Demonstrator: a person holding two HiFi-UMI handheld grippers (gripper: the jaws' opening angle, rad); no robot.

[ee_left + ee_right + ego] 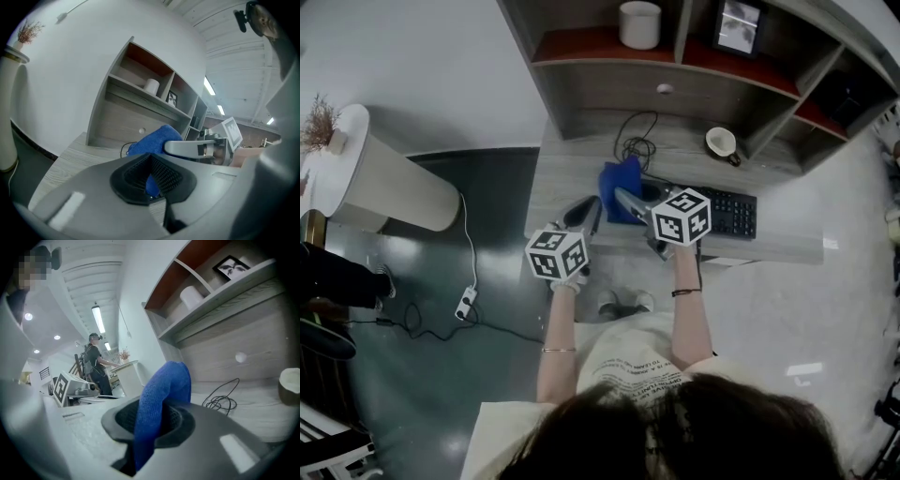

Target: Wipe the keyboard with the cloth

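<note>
A black keyboard (729, 212) lies on the grey desk (581, 169), right of centre. My right gripper (628, 200) is shut on a blue cloth (619, 186), which hangs just left of the keyboard's end. In the right gripper view the cloth (164, 390) rises in a fold out of the closed jaws of the right gripper (150, 420). My left gripper (584, 214) sits close beside the cloth on its left, above the desk's front edge. In the left gripper view the left gripper (151, 176) has its pads together, with the cloth (152, 140) showing just beyond them.
A coiled black cable (637, 145) and a cup (722, 142) lie at the back of the desk. Shelves above hold a white cylinder (639, 23) and a framed picture (739, 25). On the floor at left are a white pedestal (384, 183) and a power strip (466, 302).
</note>
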